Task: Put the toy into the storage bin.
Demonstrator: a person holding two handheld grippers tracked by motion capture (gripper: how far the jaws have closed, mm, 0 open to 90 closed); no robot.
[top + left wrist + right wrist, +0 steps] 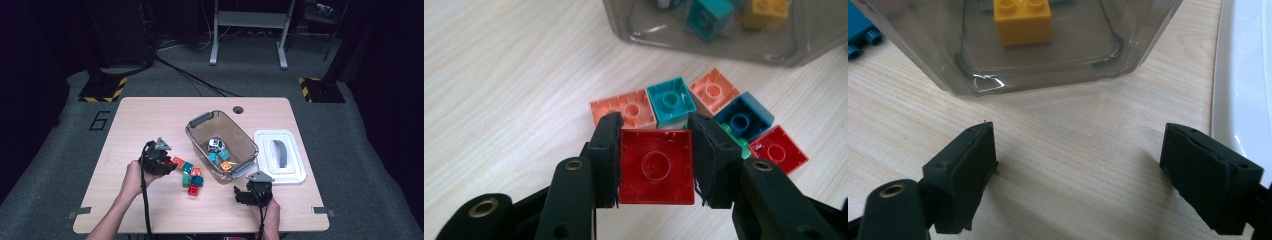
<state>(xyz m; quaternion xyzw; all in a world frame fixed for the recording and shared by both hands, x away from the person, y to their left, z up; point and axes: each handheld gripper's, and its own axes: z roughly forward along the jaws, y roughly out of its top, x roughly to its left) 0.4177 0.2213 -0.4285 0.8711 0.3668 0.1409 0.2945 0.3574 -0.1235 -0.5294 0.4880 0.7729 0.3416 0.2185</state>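
Grey carpet surrounds a pale wooden desk in a dark room, with a metal frame standing on the floor behind it. Landmark for all positions: the clear bin at the centre of the desk.

Left tongs: clamped on a red brick, which sits hollow side toward the camera, one pad pressing on each of its side faces. In the high view these tongs are left of the bin, raised above the desk, and the brick is too small to make out.

Loose bricks lie in a pile against the bin's left front side. In the left gripper view the pile comprises two salmon bricks, a teal brick, a dark blue brick, a second red brick and a green one largely hidden.

Bin contents: a yellow brick, teal bricks and a small white toy.

Right tongs: jaws spread wide, nothing between them, bare desk beneath. They point at the bin's near wall and stand just in front of the bin's front corner.

A white lid lies flat on the desk, immediately right of the bin.
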